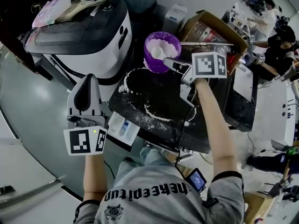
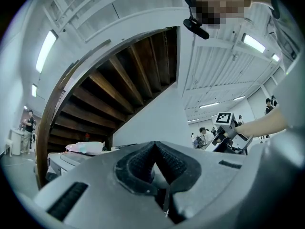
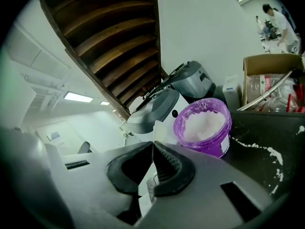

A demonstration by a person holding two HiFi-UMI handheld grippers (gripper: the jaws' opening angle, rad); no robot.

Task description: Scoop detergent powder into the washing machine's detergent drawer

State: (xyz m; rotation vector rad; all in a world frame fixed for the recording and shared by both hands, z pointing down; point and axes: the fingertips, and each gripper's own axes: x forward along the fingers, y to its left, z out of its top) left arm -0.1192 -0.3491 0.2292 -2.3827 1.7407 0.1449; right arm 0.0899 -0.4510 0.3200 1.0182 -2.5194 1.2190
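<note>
Right hand-held gripper (image 1: 169,63) is clamped on the thin handle of a white plastic scoop (image 1: 158,54). The scoop's bowl is down in the white detergent powder (image 1: 166,45) inside the round purple plastic tub (image 1: 156,68). The tub stands at the far edge of the black counter (image 1: 163,94), where spilled powder (image 1: 154,114) traces a rough ring. Left hand-held gripper (image 1: 87,80) is out to the side with its jaws pressed together on nothing, pointing up. Just beside it, at the counter's near corner, lies a white tray with a blue insert (image 1: 124,127). The white-and-black washing machine (image 1: 79,38) stands beyond.
</note>
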